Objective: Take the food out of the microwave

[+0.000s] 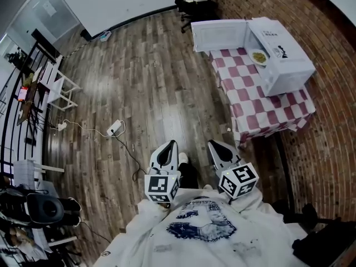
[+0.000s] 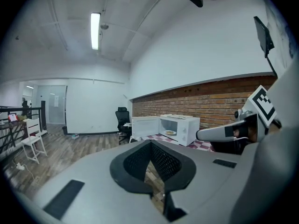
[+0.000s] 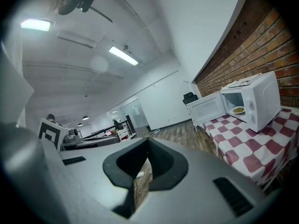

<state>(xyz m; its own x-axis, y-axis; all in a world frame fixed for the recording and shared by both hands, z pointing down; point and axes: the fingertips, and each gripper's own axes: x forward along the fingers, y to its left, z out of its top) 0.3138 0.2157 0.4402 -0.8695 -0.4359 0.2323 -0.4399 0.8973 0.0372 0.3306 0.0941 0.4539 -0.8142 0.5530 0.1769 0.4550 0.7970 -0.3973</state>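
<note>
A white microwave (image 1: 285,60) stands on a table with a red-and-white checked cloth (image 1: 251,98); its door (image 1: 218,35) is swung wide open. Inside sits a plate of yellowish food (image 1: 258,56), which also shows in the left gripper view as the plate (image 2: 170,132) and in the right gripper view as the plate (image 3: 238,110). My left gripper (image 1: 167,150) and right gripper (image 1: 218,149) are held close to my body over the wooden floor, well short of the table. Both have their jaws closed together with nothing between them.
A brick wall (image 1: 328,32) runs behind the table. A black office chair (image 1: 192,1) stands beyond the microwave. A power strip and cable (image 1: 114,128) lie on the floor to the left, with white chairs (image 1: 58,90) and equipment racks further left.
</note>
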